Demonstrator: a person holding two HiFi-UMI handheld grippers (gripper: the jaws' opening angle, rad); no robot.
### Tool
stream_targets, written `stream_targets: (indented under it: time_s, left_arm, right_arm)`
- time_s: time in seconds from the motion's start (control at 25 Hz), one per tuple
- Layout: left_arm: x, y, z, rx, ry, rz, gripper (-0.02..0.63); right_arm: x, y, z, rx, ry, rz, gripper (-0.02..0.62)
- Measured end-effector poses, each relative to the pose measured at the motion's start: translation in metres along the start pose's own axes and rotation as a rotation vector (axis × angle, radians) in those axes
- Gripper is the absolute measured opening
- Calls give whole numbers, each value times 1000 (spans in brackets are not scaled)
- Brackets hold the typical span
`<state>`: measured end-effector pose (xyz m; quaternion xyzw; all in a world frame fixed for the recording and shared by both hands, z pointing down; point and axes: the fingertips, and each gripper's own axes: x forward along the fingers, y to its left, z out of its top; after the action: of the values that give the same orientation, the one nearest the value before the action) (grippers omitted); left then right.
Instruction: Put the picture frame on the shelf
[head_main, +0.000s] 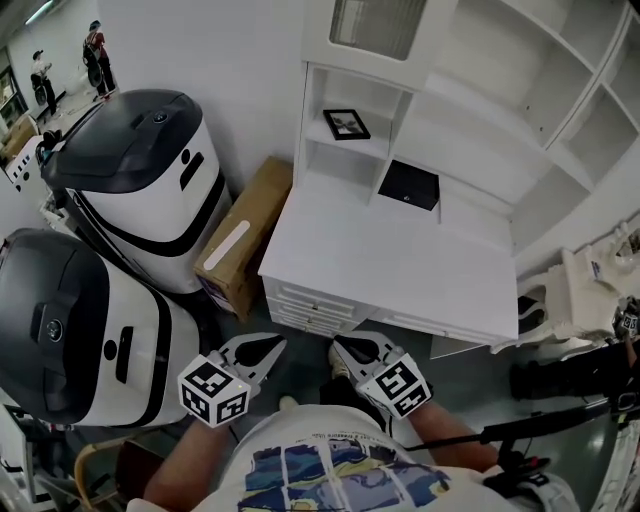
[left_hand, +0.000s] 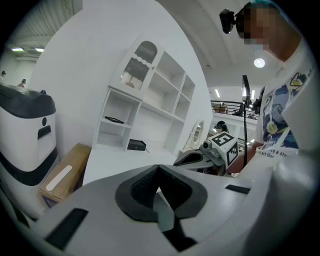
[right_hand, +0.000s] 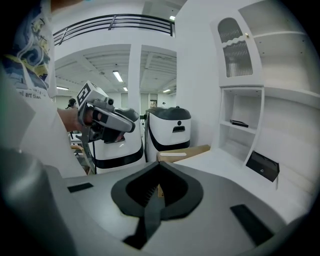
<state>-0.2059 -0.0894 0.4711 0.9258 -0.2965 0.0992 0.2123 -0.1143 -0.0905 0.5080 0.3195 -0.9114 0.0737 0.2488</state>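
The left gripper (head_main: 278, 345) and right gripper (head_main: 337, 350) are both seen with jaws closed tip to tip, nothing between them. One picture frame (head_main: 346, 123) is found well ahead of and above both jaws, lying flat on the shelf (head_main: 378, 146). One black flat item (head_main: 408, 185) is propped on the desk (head_main: 400, 262), nearer the jaws. The frame is judged light and rigid, with slick, fragile glazing. It is best taken across one edge rail. Two grippers are counted.
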Motion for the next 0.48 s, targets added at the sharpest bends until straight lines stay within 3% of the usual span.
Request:
stream_targets:
  time_s: [0.48]
  left_arm:
    - [-14,-6,-11,2,11,1,14]
  right_arm:
    - [4,20,11,-18,-2,33,25]
